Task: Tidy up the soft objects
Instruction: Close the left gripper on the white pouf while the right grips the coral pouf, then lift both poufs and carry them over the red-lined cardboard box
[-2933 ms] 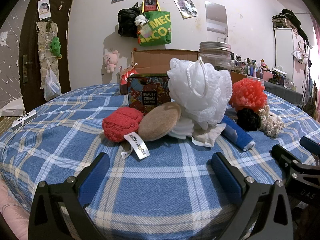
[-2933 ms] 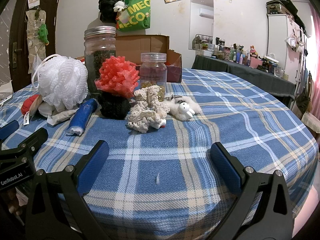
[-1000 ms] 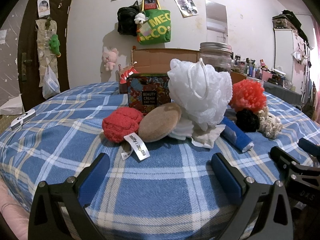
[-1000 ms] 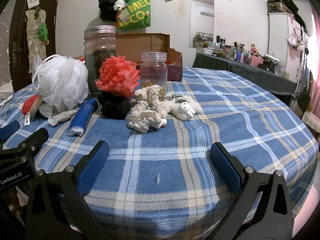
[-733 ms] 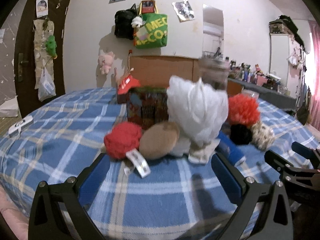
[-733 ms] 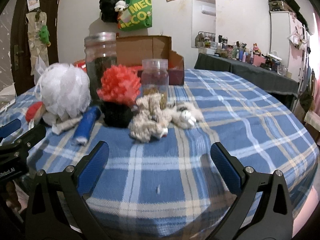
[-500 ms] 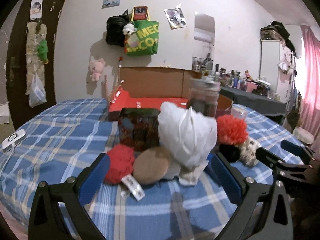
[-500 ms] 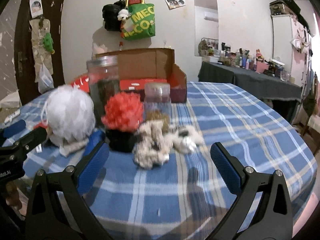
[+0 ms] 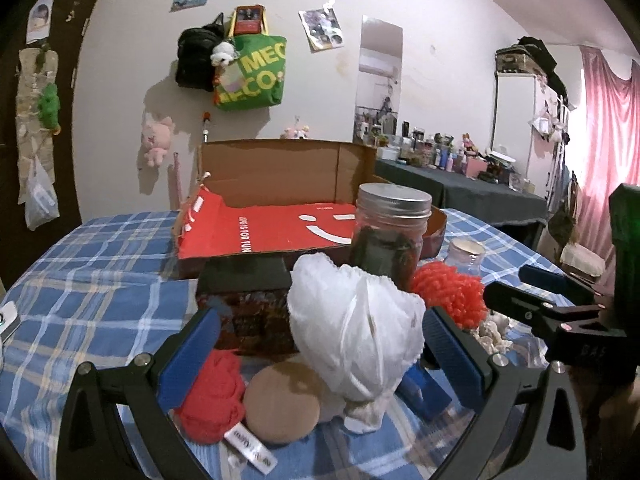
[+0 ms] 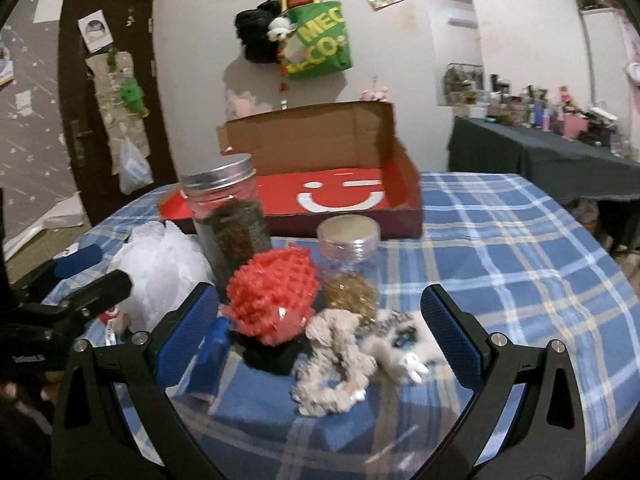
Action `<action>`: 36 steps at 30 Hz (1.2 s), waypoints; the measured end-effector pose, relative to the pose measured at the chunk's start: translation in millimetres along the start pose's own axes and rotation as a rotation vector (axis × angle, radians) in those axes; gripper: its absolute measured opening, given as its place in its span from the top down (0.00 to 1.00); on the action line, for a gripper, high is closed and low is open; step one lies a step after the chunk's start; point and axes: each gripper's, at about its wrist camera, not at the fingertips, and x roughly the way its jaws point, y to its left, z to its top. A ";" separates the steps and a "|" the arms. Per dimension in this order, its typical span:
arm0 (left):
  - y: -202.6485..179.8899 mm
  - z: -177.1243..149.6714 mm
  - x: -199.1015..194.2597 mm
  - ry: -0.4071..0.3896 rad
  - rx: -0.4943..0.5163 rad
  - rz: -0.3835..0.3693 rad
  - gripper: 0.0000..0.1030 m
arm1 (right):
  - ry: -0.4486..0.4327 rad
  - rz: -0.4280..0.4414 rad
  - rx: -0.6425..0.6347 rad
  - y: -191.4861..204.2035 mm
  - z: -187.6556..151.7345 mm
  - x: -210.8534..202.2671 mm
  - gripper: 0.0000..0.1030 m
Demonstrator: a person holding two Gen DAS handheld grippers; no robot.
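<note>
**Hovering over a pile of soft stuff, both grippers wide open**

Looking down both wrist cams, the whole clutter sits on a blue plaid tablecloth (image 10: 520, 248). The left gripper (image 9: 320, 356) has its jaws spread wide and holds nothing; between its blue pads you can see a white mesh bath pouf (image 9: 352, 332), a round tan sponge (image 9: 282, 404) leaning just in front of it, and a red knitted ball (image 9: 212, 396) with a white label, touching the sponge on its left. A dark printed tin (image 9: 252, 308) stands right behind those.

The right gripper (image 10: 316, 340) is spread just as wide, also empty. Framed between its fingers: a red-orange pouf (image 10: 272, 296) sitting on top of something black (image 10: 270, 356), a beige crocheted piece (image 10: 332, 364) just beside it, and a small fluffy white plush (image 10: 400, 354) touching the crochet on the right. That part is blurry, so details are hard to make out. A blue roll (image 10: 212, 352) lies by the left finger.

Behind the soft things are a tall glass jar (image 10: 228, 224) with a metal lid and dark contents, and a shorter plastic jar (image 10: 350, 260) with something golden at the bottom. Further back is an open cardboard box (image 10: 352, 184) with a red inside and a white smiley; it looks empty.

Each gripper shows up at the edge of the other's view, hanging side by side above the table edge.
</note>
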 end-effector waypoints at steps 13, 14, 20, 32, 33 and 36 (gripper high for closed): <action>-9.4 0.6 21.5 0.066 0.047 -0.063 0.26 | 0.130 0.162 -0.025 5.1 0.9 35.3 0.61; -10.7 -0.3 22.8 0.076 0.052 -0.081 0.38 | 0.136 0.167 -0.027 6.5 0.1 35.9 0.68; -14.0 -1.4 15.7 0.056 0.079 -0.082 0.60 | 0.129 0.187 -0.039 12.0 -3.2 31.5 0.76; -15.5 3.3 0.8 0.031 0.077 -0.101 0.73 | 0.061 0.176 -0.063 19.3 0.6 10.1 0.78; -15.0 4.1 -0.1 0.031 0.074 -0.103 0.73 | 0.061 0.177 -0.063 19.7 1.2 9.4 0.78; -13.7 7.5 -4.8 0.027 0.067 -0.104 0.74 | 0.052 0.179 -0.060 20.1 2.1 5.4 0.78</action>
